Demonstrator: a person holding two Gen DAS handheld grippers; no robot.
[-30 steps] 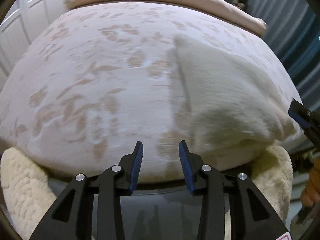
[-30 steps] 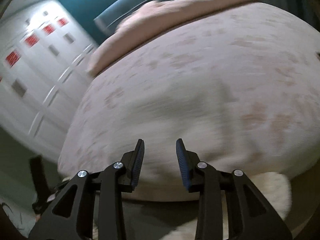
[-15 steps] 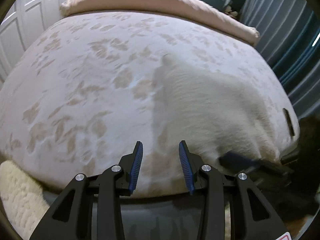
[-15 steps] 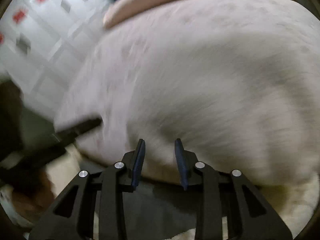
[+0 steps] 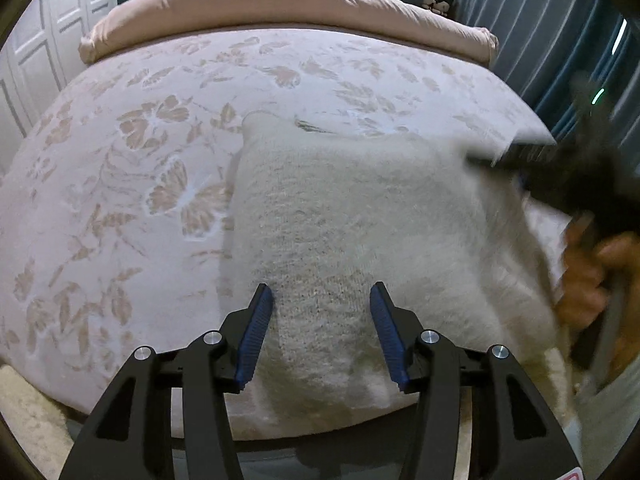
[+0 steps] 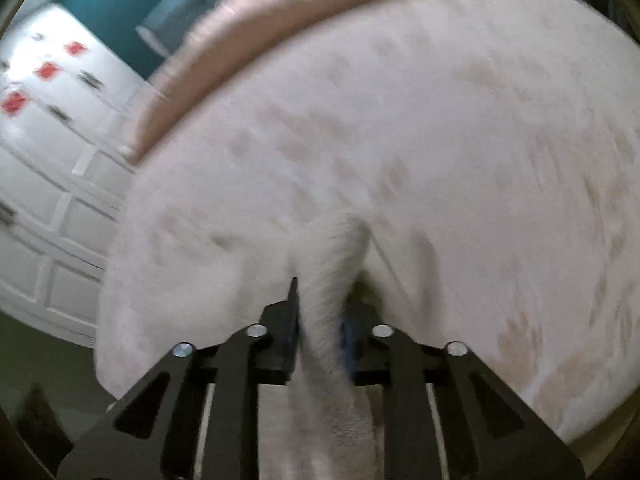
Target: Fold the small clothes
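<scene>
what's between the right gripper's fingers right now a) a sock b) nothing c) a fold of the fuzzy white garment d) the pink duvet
c: in the right wrist view the right gripper is closing its jaws around a raised fold of the fuzzy white garment, which lies on the floral bedspread.

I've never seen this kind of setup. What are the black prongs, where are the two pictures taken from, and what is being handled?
No robot here: a person holds a two-finger gripper in each hand, each with a camera looking along its fingers. One picture is from the left gripper, whose jaws are opening above a fluffy white garment lying on a flower-patterned bed. The other is from the right gripper, blurred, its jaws closing on a bunched fold of that garment. The person's hand shows at the left view's edge.
</scene>
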